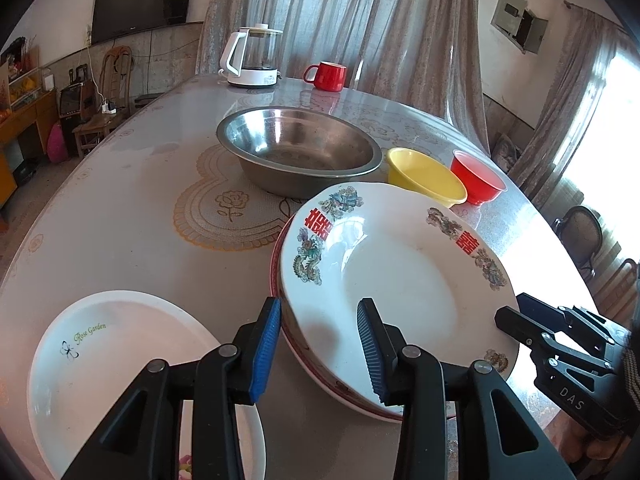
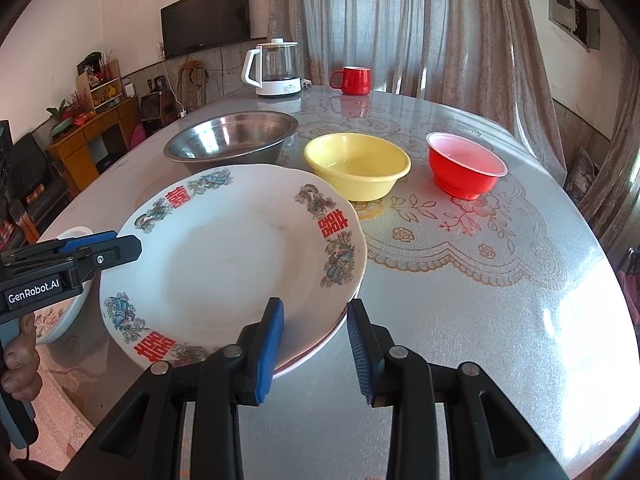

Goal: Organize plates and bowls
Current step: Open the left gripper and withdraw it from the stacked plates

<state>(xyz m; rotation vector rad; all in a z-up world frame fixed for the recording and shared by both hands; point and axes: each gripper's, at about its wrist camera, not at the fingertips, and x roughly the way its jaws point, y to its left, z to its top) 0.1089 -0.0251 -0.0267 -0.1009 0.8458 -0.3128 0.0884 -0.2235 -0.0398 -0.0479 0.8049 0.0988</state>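
While both gape empty: left tongs and right tongs astride dragon plate rim.

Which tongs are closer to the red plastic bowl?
Right. The right tongs face the red plastic bowl across bare table; the left tongs sit further, behind the dragon-pattern plate.

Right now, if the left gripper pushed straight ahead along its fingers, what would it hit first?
Most likely the near rim of the dragon-pattern plate, which sits on another plate. The left gripper is open, and that rim already lies between its fingers. Depth is uncertain; it may ride just over the edge.
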